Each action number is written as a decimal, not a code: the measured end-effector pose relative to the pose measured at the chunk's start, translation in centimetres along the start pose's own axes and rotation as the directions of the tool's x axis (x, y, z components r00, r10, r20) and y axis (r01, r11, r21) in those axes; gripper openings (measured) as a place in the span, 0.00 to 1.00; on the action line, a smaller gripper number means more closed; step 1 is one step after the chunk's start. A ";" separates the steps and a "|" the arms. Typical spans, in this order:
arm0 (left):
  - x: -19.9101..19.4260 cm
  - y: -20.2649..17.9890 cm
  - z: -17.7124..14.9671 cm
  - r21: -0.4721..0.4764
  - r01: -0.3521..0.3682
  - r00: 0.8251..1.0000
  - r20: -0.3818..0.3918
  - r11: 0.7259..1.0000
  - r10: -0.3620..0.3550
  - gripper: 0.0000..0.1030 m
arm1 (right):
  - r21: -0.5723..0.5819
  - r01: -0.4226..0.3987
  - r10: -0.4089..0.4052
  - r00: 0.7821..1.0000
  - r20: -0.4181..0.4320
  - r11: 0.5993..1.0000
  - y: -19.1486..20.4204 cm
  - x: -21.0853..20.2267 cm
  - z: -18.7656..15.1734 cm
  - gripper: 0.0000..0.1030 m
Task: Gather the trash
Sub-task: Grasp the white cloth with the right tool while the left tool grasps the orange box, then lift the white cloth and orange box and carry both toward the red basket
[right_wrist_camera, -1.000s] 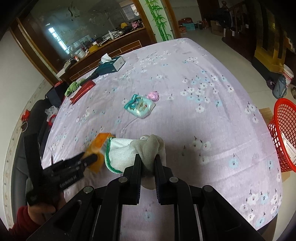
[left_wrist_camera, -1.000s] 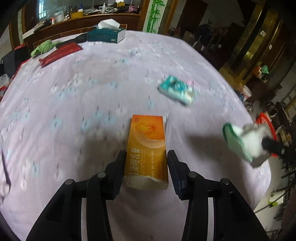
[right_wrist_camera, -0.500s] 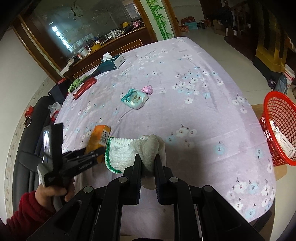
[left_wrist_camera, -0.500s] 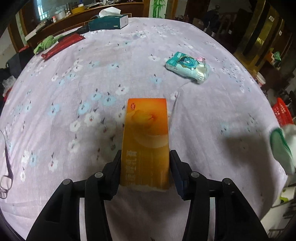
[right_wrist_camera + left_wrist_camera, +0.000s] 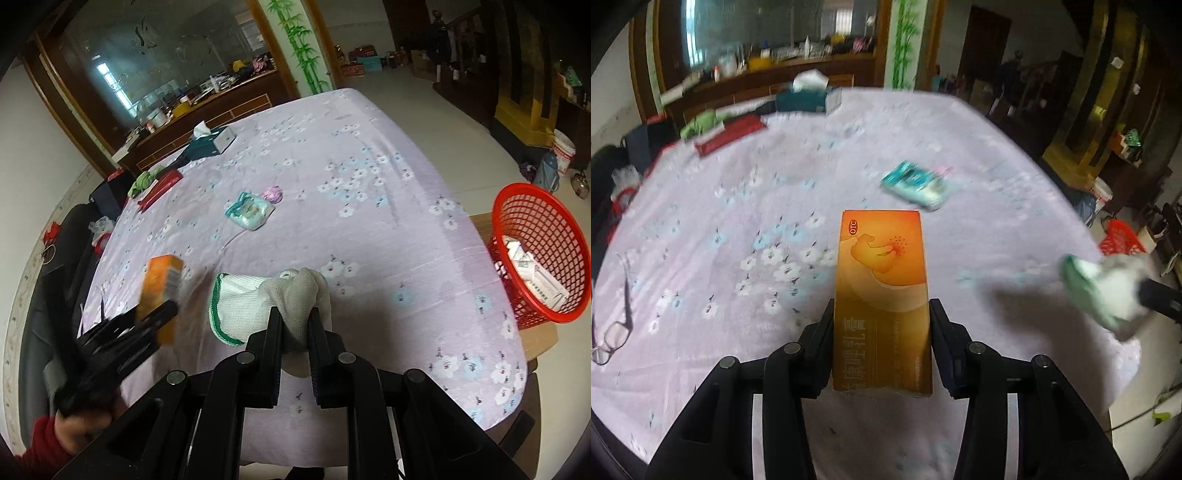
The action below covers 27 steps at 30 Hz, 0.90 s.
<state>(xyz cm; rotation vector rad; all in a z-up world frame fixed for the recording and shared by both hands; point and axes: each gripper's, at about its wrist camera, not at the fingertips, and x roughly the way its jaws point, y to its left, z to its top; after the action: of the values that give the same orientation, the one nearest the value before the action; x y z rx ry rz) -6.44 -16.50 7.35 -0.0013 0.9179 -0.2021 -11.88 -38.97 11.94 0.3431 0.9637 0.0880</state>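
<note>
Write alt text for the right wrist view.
The right gripper clamps a white glove above a lilac floral tablecloth. To its left, the left gripper holds an orange box; a red basket sits beyond the table's right edge.

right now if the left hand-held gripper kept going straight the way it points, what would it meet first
The left hand-held gripper holds the orange box above the table. Straight ahead, the first thing in line looks like the teal packet, slightly right. Depth is unclear; it may pass above it.
</note>
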 end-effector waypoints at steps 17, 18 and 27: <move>-3.6 -4.4 -1.2 0.081 -0.103 0.991 0.089 0.991 0.096 0.43 | -0.046 -0.004 0.006 1.000 0.030 0.999 0.0 -0.7 0.0 0.13; -3.7 -4.6 -1.3 0.084 -0.107 0.991 0.090 0.991 0.099 0.43 | -0.047 -0.007 0.008 1.000 0.030 0.999 0.0 -0.7 0.0 0.13; -3.9 -5.3 -1.4 0.112 -0.139 0.986 0.105 0.984 0.128 0.44 | -0.061 -0.024 0.026 0.999 0.033 0.998 0.3 -0.4 0.3 0.13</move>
<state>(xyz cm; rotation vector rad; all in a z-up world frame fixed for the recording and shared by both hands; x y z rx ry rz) -10.75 -20.86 10.07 0.1595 0.8047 -0.1306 -11.89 -38.89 12.52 0.3000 0.9212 0.1332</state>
